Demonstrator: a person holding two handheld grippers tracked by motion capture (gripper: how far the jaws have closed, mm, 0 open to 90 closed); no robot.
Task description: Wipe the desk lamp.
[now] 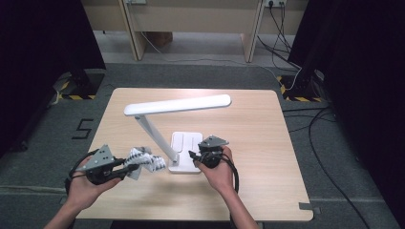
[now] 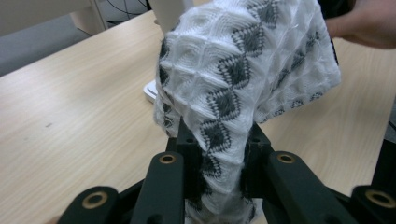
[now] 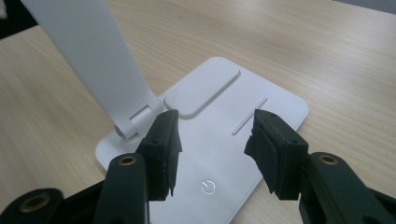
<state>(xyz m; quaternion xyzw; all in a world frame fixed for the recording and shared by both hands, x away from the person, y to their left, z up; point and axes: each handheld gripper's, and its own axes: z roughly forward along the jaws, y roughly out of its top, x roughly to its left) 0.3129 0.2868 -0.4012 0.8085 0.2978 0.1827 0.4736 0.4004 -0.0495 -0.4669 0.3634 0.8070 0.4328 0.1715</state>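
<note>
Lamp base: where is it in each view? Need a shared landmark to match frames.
High view: white lamp base at table centre, between the two hands, right tool at its near right edge.
Left gripper view: a white corner of it peeks out left of the patterned cloth.
Right gripper view: centre, just beyond the open jaws.
Shared landmark: the slanted white lamp arm rising from the base.

The cloth (image 2: 243,84) hides the lamp (image 2: 150,89) base.
</note>
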